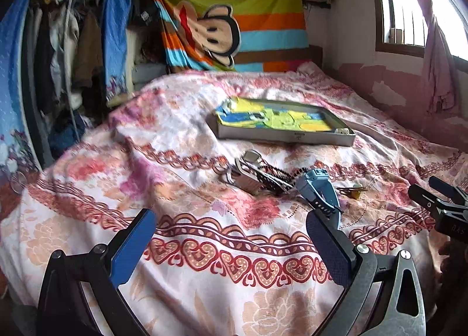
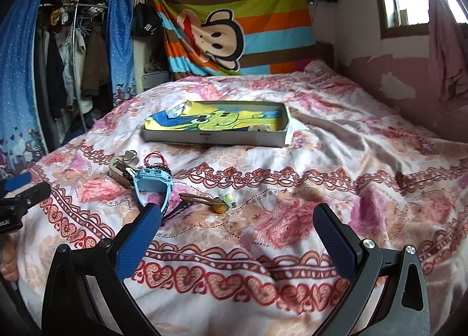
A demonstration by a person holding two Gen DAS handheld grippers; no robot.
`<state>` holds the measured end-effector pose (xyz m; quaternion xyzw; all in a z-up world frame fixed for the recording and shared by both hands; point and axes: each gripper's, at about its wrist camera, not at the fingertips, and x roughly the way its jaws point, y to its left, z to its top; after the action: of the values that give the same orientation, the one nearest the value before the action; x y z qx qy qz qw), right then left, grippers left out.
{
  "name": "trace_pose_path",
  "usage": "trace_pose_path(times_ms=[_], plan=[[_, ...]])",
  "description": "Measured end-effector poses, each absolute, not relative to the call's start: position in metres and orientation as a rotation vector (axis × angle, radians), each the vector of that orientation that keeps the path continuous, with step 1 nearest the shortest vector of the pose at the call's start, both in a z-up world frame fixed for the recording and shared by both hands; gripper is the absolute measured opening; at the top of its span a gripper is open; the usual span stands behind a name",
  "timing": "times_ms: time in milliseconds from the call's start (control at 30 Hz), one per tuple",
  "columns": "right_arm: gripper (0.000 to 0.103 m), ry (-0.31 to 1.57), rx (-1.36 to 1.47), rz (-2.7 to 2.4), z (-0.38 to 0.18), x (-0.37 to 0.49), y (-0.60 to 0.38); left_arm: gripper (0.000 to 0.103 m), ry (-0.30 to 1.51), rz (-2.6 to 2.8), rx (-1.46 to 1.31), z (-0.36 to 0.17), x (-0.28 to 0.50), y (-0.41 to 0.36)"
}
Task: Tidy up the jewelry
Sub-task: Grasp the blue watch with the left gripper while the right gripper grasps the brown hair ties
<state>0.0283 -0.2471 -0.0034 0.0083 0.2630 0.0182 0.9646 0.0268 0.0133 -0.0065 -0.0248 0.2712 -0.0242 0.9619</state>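
Jewelry pile (image 2: 146, 175) lies before the box (image 2: 216, 125) (on bed).

No legible text found. Small label on box (image 2: 206, 134) front wall, at 12 o'clock on the bed: unreadable. White marks on black bag (image 2: 146, 24): unreadable.

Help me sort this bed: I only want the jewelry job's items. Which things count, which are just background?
Job:
blue watch
silver watch
bead bracelets
brown cord charm
tray

Background:
monkey blanket
hanging clothes
window
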Motion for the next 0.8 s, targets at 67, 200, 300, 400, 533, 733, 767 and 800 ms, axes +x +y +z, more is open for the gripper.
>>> trace_pose_path(times_ms=[67, 200, 300, 400, 533, 733, 767, 800], plan=[[0.102, 0.568, 0.007, 0.064, -0.001, 0.037, -0.254, 0.103, 0.587, -0.091, -0.076, -0.006, 0.039, 0.015], [0.102, 0.634, -0.03, 0.096, 0.0, 0.059, -0.265, 0.103, 0.634, -0.179, -0.118, -0.006, 0.058, 0.013], [0.102, 0.691, -0.042, 0.177, -0.003, 0.081, -0.271, 0.103, 0.674, -0.256, -0.153, -0.01, 0.076, 0.003], [0.102, 0.768, -0.078, 0.251, -0.013, 0.105, -0.268, 0.095, 0.712, -0.332, -0.185, -0.014, 0.093, -0.01], [0.096, 0.818, -0.11, 0.319, -0.027, 0.123, -0.261, 0.081, 0.761, -0.412, -0.18, -0.023, 0.116, -0.032], [0.073, 0.892, -0.17, 0.36, -0.047, 0.139, -0.249, 0.056, 0.847, -0.503, -0.182, -0.044, 0.134, -0.05], [0.072, 0.898, -0.168, 0.369, -0.048, 0.141, -0.249, 0.052, 0.862, -0.513, -0.192, -0.046, 0.137, -0.049], [0.071, 0.902, -0.168, 0.377, -0.048, 0.142, -0.249, 0.047, 0.881, -0.526, -0.206, -0.049, 0.14, -0.051]])
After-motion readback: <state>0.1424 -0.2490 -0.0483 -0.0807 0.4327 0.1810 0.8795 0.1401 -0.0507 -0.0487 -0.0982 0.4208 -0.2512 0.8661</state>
